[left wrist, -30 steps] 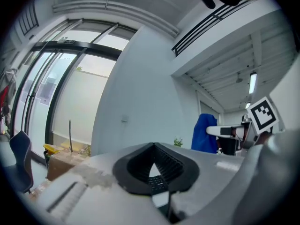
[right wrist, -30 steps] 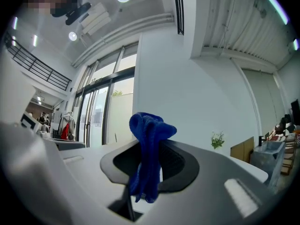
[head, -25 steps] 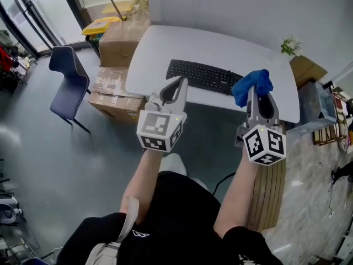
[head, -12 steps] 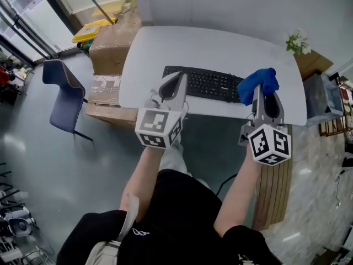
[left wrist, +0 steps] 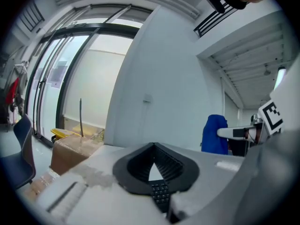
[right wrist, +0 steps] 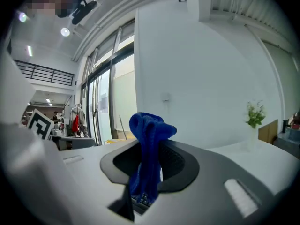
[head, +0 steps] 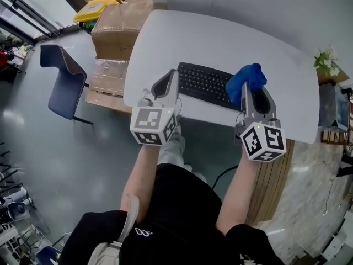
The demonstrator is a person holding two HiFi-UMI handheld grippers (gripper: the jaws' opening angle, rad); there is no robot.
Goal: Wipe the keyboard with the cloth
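Note:
A black keyboard (head: pixel 205 85) lies on the white table (head: pixel 231 43), near its front edge. My right gripper (head: pixel 249 88) is shut on a bunched blue cloth (head: pixel 246 79), which hangs above the keyboard's right end. In the right gripper view the cloth (right wrist: pixel 149 146) stands up between the jaws, with keys (right wrist: pixel 139 201) just below it. My left gripper (head: pixel 174 75) is shut on nothing, its tip at the keyboard's left end. In the left gripper view its jaws meet at the tip (left wrist: pixel 153 146), keys (left wrist: pixel 160 194) show below, and the cloth (left wrist: pixel 214 134) is to the right.
Cardboard boxes (head: pixel 118 25) and a yellow bin (head: pixel 102 7) stand left of the table. A blue chair (head: pixel 62 80) stands further left on the grey floor. A small plant (head: pixel 326 59) sits at the table's right end, by cluttered shelving (head: pixel 337 106).
Both grippers have come forward over the table's front edge to the keyboard's two ends. The cloth stays held in the right gripper. The head view has shifted.

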